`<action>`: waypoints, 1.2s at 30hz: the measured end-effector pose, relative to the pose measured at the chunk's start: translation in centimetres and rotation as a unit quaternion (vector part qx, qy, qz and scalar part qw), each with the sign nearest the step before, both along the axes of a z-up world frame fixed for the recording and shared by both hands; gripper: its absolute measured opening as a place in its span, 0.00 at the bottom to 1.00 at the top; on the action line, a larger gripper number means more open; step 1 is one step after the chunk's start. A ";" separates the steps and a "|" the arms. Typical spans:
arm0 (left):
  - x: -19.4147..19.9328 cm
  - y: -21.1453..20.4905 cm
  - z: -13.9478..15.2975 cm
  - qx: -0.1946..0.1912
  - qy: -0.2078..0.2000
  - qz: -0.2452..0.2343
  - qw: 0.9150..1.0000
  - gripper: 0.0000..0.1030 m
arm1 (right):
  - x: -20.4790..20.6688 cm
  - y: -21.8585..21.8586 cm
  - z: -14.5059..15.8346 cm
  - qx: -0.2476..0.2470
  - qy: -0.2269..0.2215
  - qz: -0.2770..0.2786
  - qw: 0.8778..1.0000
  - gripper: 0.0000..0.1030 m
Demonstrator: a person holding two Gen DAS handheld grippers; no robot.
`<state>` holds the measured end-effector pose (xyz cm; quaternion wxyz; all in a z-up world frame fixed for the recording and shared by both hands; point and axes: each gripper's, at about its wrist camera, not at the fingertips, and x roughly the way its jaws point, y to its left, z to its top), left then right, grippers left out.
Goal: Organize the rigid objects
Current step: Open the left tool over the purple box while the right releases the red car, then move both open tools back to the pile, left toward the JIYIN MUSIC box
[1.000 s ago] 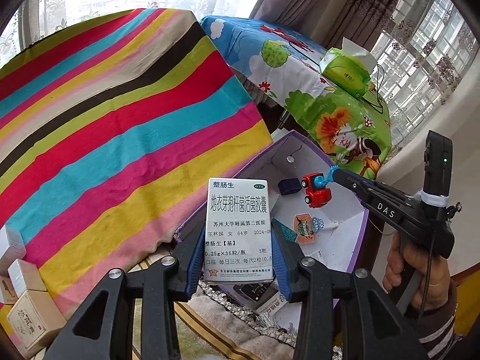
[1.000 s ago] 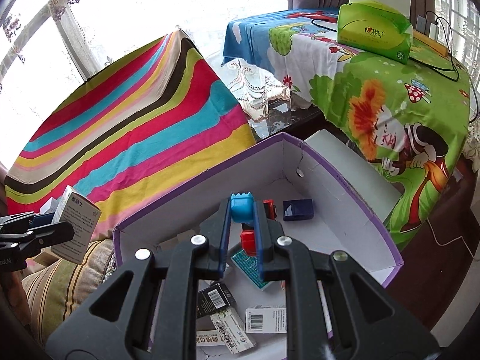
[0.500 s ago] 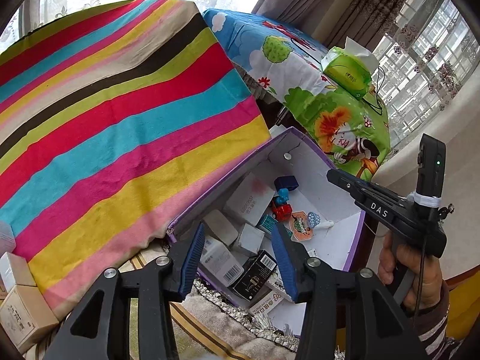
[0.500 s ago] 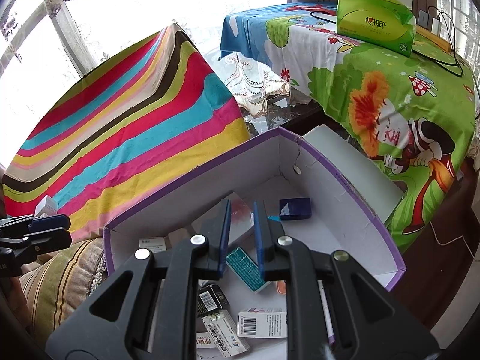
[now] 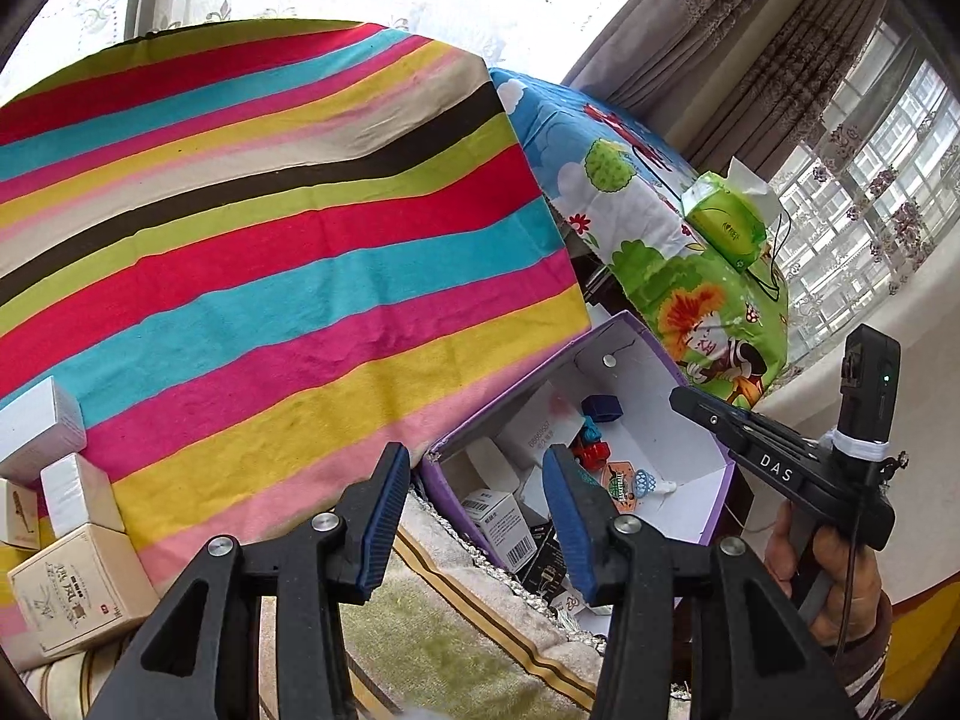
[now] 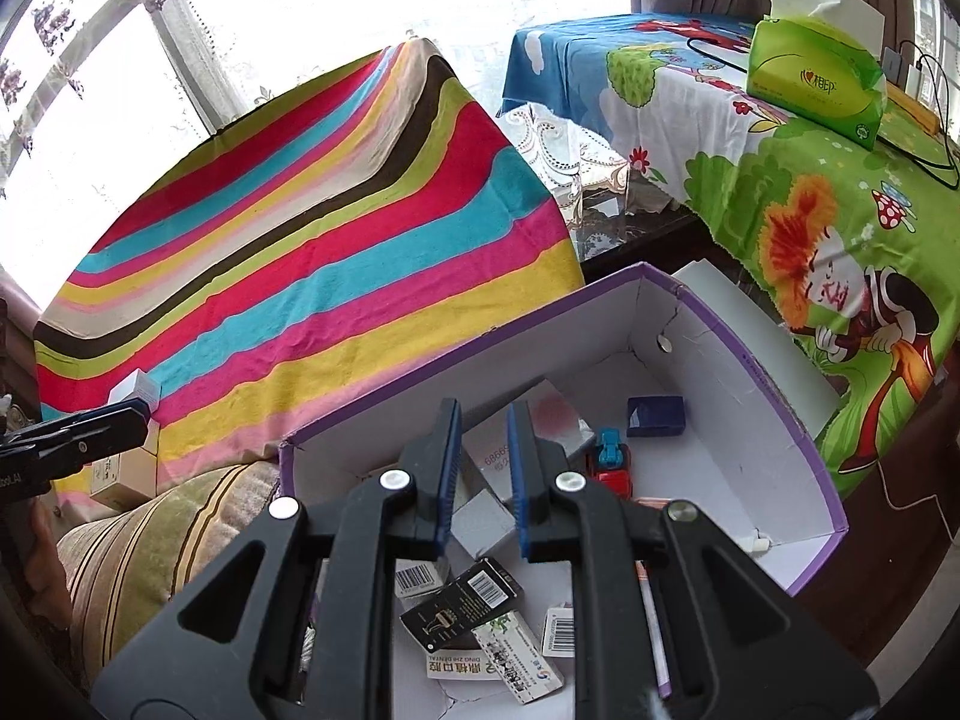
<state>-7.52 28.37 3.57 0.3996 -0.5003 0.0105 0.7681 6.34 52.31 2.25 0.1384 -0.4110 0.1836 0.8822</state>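
left gripper [image 5: 474, 516] apart, empty | right gripper [image 6: 485, 468] together, empty | cardboard boxes [image 5: 72, 585] left of left fingers: light, stiff; pinch flat sides

The left gripper [image 5: 474, 516] points forward and downward, its two blue-padded fingers [image 5: 384, 519] standing apart with nothing between them. The right gripper [image 6: 485, 471] also tilts downward, its fingers [image 6: 449, 468] drawn close together with only a narrow gap and nothing clamped in it. In the left wrist view the person's right hand [image 5: 831, 576] wraps around that gripper's handle, a sleeve cuff at the wrist.
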 end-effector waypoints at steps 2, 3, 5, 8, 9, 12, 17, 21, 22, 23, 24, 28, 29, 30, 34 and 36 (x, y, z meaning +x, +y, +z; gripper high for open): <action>-0.3 -1.0 0.1 0.001 0.003 0.010 1.000 0.46 | -0.4 -0.9 0.3 -0.005 0.004 0.013 1.000 0.21; -0.4 -1.7 0.1 0.003 0.004 0.016 1.000 0.46 | -0.6 -1.3 0.5 -0.008 0.007 0.020 1.000 0.23; -0.9 -2.9 0.3 0.009 0.003 0.028 1.000 0.46 | -1.0 -2.4 0.9 -0.005 0.009 0.032 0.999 0.39; -1.6 -4.9 0.4 0.012 0.004 0.048 0.999 0.46 | -1.7 -3.9 1.5 -0.002 0.015 0.050 0.999 0.50; -1.8 -5.6 0.5 0.013 0.005 0.053 0.999 0.46 | -1.9 -4.4 1.7 -0.001 0.016 0.056 0.998 0.50; -2.4 -7.5 0.4 0.011 0.007 0.071 0.997 0.46 | -2.7 -5.8 2.1 0.000 0.015 0.073 0.997 0.50; -3.6 -10.7 0.1 0.007 0.006 0.104 0.995 0.46 | -4.0 -8.0 2.1 -0.005 0.011 0.098 0.995 0.53; -4.4 -13.2 0.0 -0.002 0.011 0.124 0.992 0.46 | -4.9 -9.8 2.2 -0.007 0.012 0.117 0.993 0.55; -4.6 -13.9 0.0 -0.004 0.013 0.130 0.991 0.46 | -5.1 -10.2 2.3 -0.008 0.012 0.121 0.993 0.56; -4.8 -14.5 0.0 -0.007 0.013 0.136 0.991 0.46 | -5.3 -10.6 2.4 -0.009 0.012 0.125 0.992 0.57; -5.1 -15.2 0.0 -0.009 0.013 0.141 0.990 0.46 | -5.6 -11.1 2.4 -0.011 0.013 0.129 0.991 0.58; -6.0 -17.4 -0.3 -0.026 0.017 0.158 0.987 0.46 | -6.8 -12.9 2.4 -0.014 0.011 0.150 0.989 0.60; -6.2 -17.9 -0.4 -0.032 0.017 0.163 0.986 0.46 | -7.1 -13.4 2.4 -0.012 0.009 0.156 0.988 0.60; -6.5 -18.5 -0.5 -0.037 0.016 0.167 0.985 0.46 | -7.4 -14.0 2.4 -0.011 0.008 0.162 0.987 0.60; -7.7 -20.5 -1.0 -0.055 0.016 0.185 0.981 0.48 | -8.6 -16.0 2.3 -0.012 0.004 0.184 0.983 0.60; -8.2 -21.4 -1.4 -0.061 0.014 0.195 0.979 0.53 | -9.1 -16.7 2.3 -0.014 0.002 0.191 0.981 0.61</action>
